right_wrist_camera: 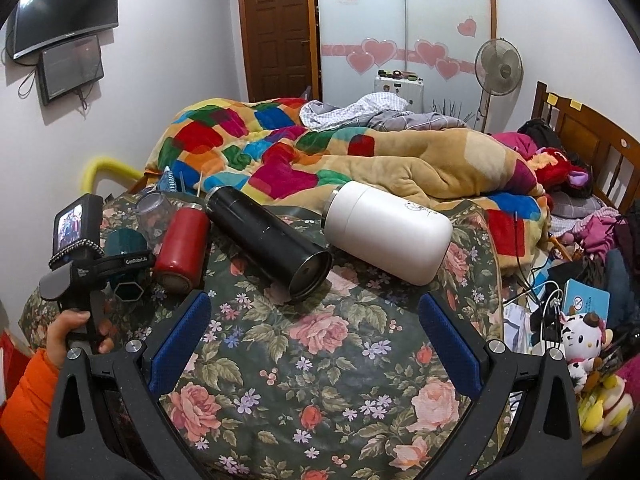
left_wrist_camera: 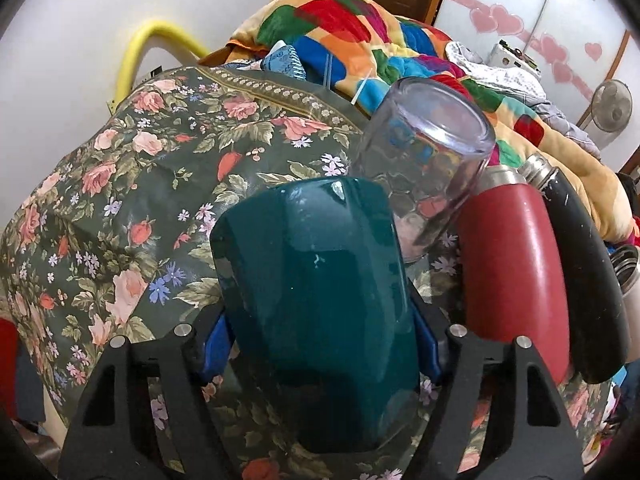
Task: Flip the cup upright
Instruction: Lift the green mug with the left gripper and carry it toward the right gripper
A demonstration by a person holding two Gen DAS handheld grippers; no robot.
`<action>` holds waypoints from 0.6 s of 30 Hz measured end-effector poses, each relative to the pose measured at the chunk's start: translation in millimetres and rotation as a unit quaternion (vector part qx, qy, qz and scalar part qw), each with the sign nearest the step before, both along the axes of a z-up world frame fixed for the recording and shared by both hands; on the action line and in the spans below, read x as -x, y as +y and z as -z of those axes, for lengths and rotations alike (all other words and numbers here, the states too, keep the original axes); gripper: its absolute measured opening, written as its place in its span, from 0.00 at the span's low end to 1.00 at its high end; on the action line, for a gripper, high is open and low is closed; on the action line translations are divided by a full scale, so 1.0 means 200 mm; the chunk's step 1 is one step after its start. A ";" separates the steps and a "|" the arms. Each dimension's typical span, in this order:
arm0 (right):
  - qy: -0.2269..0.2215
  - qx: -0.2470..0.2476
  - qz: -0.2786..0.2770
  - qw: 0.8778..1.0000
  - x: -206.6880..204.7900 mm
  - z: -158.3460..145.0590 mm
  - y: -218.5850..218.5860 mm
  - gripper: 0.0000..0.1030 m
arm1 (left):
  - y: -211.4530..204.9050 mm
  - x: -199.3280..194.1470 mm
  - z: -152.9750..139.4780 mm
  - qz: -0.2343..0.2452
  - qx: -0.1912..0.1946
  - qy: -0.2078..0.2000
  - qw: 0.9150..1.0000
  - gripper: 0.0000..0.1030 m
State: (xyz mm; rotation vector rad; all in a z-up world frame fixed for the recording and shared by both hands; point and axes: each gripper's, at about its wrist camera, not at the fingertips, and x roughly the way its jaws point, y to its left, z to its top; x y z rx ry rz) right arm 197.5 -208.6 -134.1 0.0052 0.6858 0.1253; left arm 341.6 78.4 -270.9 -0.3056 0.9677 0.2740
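My left gripper (left_wrist_camera: 320, 344) is shut on a dark teal cup (left_wrist_camera: 316, 300), its blue pads pressed on both sides of the cup, which stands mouth-down on the floral cloth (left_wrist_camera: 132, 184). The teal cup also shows in the right wrist view (right_wrist_camera: 126, 242), behind the left gripper's camera body (right_wrist_camera: 80, 256). A clear glass cup (left_wrist_camera: 424, 164) stands upside down just behind it, also in the right wrist view (right_wrist_camera: 152, 210). My right gripper (right_wrist_camera: 316, 344) is open and empty over the floral cloth (right_wrist_camera: 320, 360), nearer than the bottles.
A red bottle (right_wrist_camera: 180, 248), a black flask (right_wrist_camera: 268, 244) and a white flask (right_wrist_camera: 388, 232) lie on their sides on the cloth; the red bottle (left_wrist_camera: 516, 256) and black flask (left_wrist_camera: 588, 280) are close right of the teal cup. A colourful quilt (right_wrist_camera: 320, 160) is heaped behind.
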 end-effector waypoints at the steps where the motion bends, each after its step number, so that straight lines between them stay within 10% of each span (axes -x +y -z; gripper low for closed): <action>1: 0.000 0.001 0.000 1.000 0.00 0.00 0.00 1.00 | 0.00 0.01 0.00 0.000 -0.005 0.001 1.000 0.71; 18: -0.024 0.002 -0.007 1.000 0.15 -0.09 0.02 1.00 | -0.15 0.45 -0.27 0.080 -0.057 -0.042 0.994 0.71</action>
